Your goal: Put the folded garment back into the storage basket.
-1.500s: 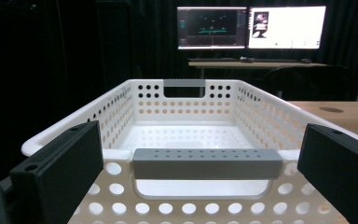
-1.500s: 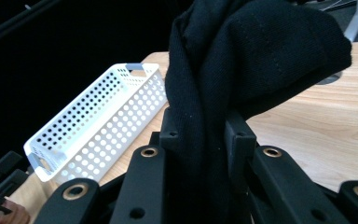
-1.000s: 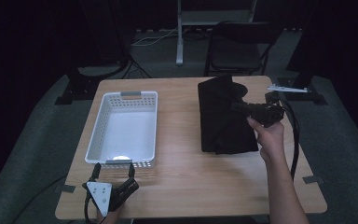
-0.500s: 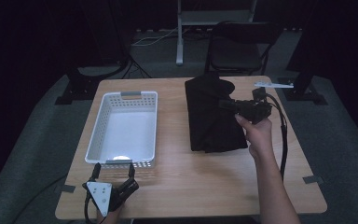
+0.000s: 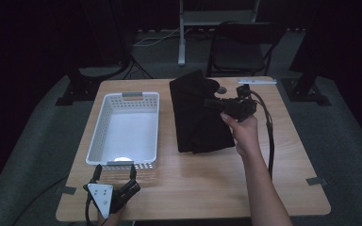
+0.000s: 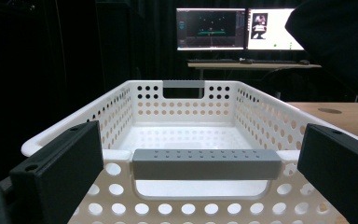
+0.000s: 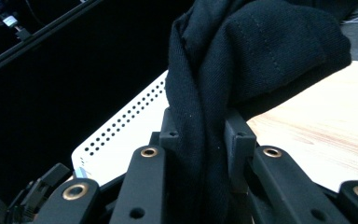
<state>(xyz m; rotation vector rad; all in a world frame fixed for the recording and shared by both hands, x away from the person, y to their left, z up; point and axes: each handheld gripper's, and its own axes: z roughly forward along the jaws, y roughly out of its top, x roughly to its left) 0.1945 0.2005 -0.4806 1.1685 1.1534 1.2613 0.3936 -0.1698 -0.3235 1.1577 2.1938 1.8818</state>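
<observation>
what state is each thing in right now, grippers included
black cloth: bunched, partly lifted off the table, pinched at one fold
right gripper: shut on the black cloth
left gripper: open, jaws either side of the basket's near grey handle, not touching it
white basket: upright, empty
monitors: switched on

Dark room, chair (image 5: 245, 47), two monitors (image 6: 240, 29)
</observation>
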